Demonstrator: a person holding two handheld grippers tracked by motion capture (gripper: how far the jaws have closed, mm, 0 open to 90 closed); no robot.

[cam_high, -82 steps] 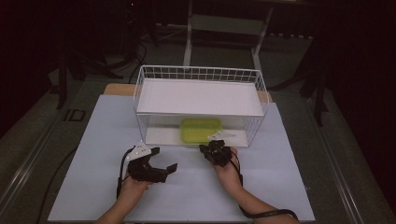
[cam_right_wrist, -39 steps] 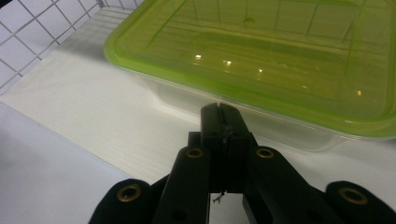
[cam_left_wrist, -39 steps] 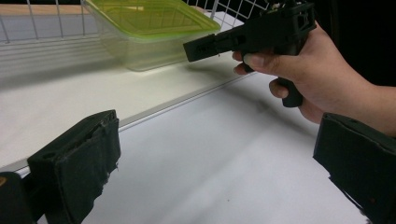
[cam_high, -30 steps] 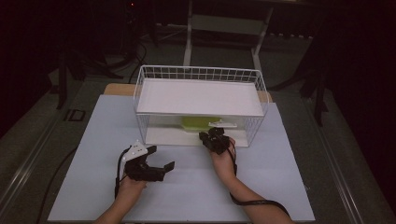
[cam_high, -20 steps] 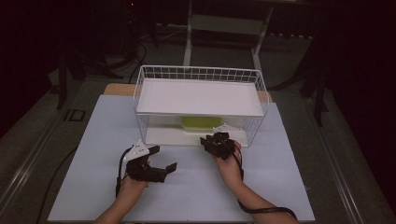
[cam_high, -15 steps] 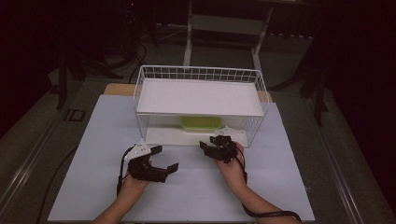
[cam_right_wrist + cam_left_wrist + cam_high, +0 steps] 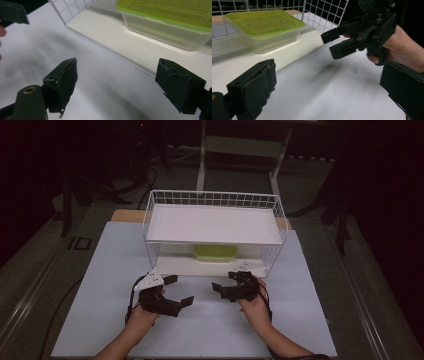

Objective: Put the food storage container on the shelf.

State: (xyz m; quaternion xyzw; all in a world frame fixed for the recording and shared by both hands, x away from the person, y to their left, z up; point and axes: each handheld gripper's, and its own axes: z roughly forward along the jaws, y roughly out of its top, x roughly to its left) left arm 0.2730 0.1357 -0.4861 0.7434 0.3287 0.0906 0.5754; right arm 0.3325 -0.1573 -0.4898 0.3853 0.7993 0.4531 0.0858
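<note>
Presently: green-lidded container (image 7: 215, 252), clear rigid plastic box, shallow and round-cornered, set on lower shelf of white wire rack (image 7: 152, 227), stowing apparently done; right gripper (image 7: 231, 291) just outside the rack front, jaws just opened wide, nothing between them; left gripper (image 7: 175, 291) over matte white table (image 7: 100, 270), jaws apart, empty; next: probably retreat clear of wire.

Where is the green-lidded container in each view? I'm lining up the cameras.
High view: green-lidded container at centre, on the lower shelf of the wire rack.
Left gripper view: upper left.
Right gripper view: upper right.
Shared landmark: the rack's white wire grid.
</note>
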